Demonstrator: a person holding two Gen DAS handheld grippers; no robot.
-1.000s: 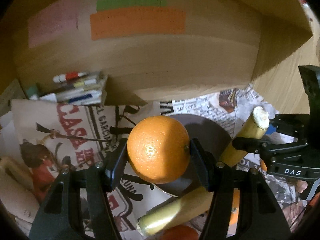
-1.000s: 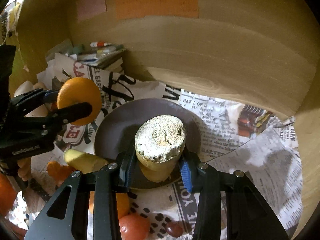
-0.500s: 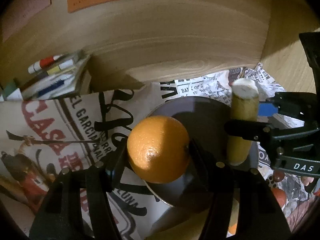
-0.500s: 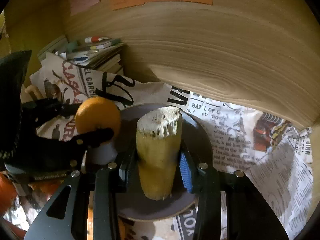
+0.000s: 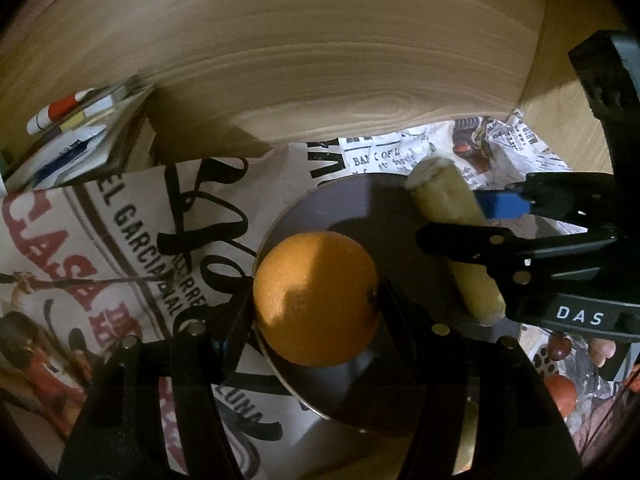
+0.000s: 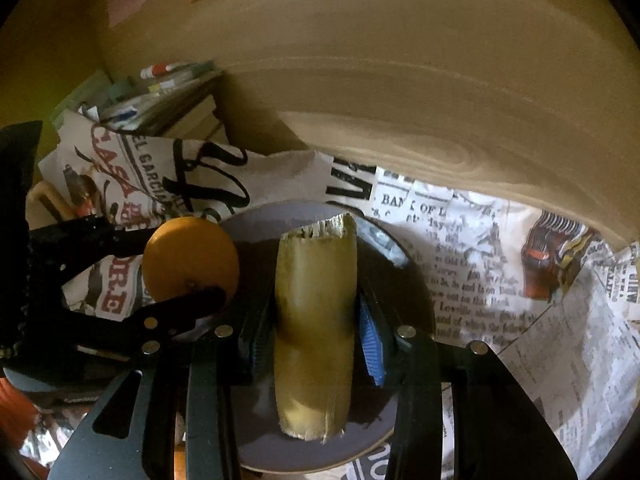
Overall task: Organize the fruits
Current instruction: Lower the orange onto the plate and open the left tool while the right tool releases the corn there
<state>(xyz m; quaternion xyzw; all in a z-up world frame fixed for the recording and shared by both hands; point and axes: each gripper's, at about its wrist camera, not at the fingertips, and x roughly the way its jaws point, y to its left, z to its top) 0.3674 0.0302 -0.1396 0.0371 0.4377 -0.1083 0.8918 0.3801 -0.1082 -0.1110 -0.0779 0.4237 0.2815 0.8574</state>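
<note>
Left wrist view: the left gripper [image 5: 316,300] pinches an orange [image 5: 316,298] between its black fingers, held over the near left edge of a dark plate [image 5: 360,216]. Right of the orange, the right gripper [image 5: 472,220] clamps a yellow stalk piece [image 5: 460,248] slanted above the plate's right half; its blue pad [image 5: 500,205] presses the stalk's far side. The plate lies on newspaper [image 5: 400,156] and a printed paper bag [image 5: 100,248] that cover the surface. Behind the plate rises a curved, pale wooden wall [image 5: 320,60]. Left of the plate, by the wall, sits a stack of booklets [image 5: 72,144] with a red-and-white marker [image 5: 60,110] on top. Right of the plate, small red and dark fruits [image 5: 560,388] lie on the paper. The orange is round, evenly coloured, half in shadow. From the right wrist, the stalk [image 6: 316,328] shows a ragged, fibrous cut at both ends.
</note>
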